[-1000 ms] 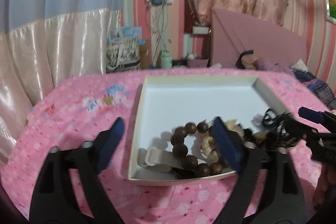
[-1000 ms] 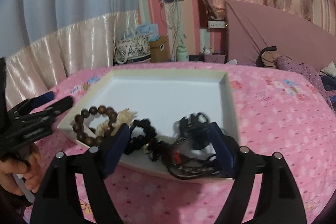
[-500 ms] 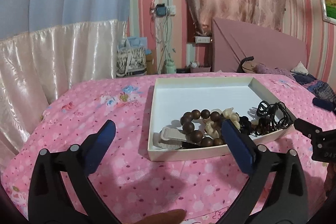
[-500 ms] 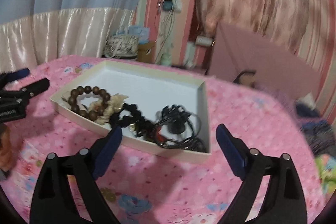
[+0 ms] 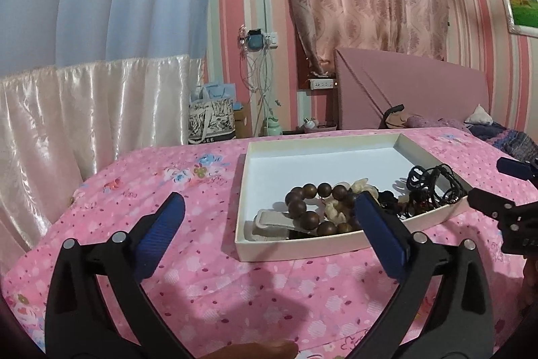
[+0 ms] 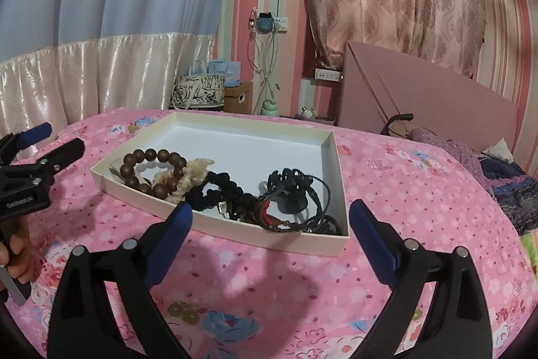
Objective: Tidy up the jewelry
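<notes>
- The left hand-held gripper (image 5: 269,224) is hovering over the pink floral cloth (image 5: 168,190) with its blue ribbed pads wide apart and nothing between them; it is sitting short of the box's near-left corner.
- The shallow white box (image 6: 331,157), stiff card with low straight walls, is lying on the cloth-covered bed and is holding all the jewelry, crowded along its near wall while the far half is showing bare.
- Leftmost in the box, a flat beige clip (image 5: 272,219) is lying beside a bracelet of round, glossy dark wooden beads (image 6: 144,157).
- Next, a cream carved-looking piece (image 6: 193,172), matte and knobbly, is overlapping the wooden beads.
- Then a black knotted bracelet (image 6: 222,190) and a tangle of thin black cords (image 6: 302,194) with a red accent are piling together, touching.
- The right hand-held gripper (image 6: 270,224) is just short of the box's near wall, its jaws opening, nothing between them.
- Judging by this, gathering seems done; untangling and spacing the pieces looks left, if wanted.
</notes>
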Available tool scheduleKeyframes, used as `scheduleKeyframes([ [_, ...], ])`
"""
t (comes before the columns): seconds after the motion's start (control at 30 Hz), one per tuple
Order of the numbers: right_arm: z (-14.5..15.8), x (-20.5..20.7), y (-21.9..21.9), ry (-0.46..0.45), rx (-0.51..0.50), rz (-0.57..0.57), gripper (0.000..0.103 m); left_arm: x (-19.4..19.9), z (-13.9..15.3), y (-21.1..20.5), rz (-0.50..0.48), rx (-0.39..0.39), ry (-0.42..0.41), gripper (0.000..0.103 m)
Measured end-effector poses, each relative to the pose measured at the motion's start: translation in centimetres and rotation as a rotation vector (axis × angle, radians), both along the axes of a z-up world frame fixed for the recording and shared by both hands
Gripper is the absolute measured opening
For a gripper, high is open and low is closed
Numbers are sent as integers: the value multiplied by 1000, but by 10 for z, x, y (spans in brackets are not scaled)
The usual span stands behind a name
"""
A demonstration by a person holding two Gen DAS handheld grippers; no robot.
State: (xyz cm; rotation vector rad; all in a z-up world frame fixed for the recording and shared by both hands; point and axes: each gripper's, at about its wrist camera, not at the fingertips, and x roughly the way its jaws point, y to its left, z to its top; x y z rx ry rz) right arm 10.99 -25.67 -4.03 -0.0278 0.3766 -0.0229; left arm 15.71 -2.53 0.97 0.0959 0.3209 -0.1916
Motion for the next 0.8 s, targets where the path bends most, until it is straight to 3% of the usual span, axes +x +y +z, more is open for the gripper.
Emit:
scheduleKeyframes([
  [0.2,-6,3,-1,22,18,8,95,-5,-1,-5,-19,19,-21,100],
  [0.47,-6,3,0,22,26,21,95,2,-2,2,19,-8,17,100],
  [0.8,-8,5,0,33,27,25,95,0,-3,-4,32,32,4,100],
])
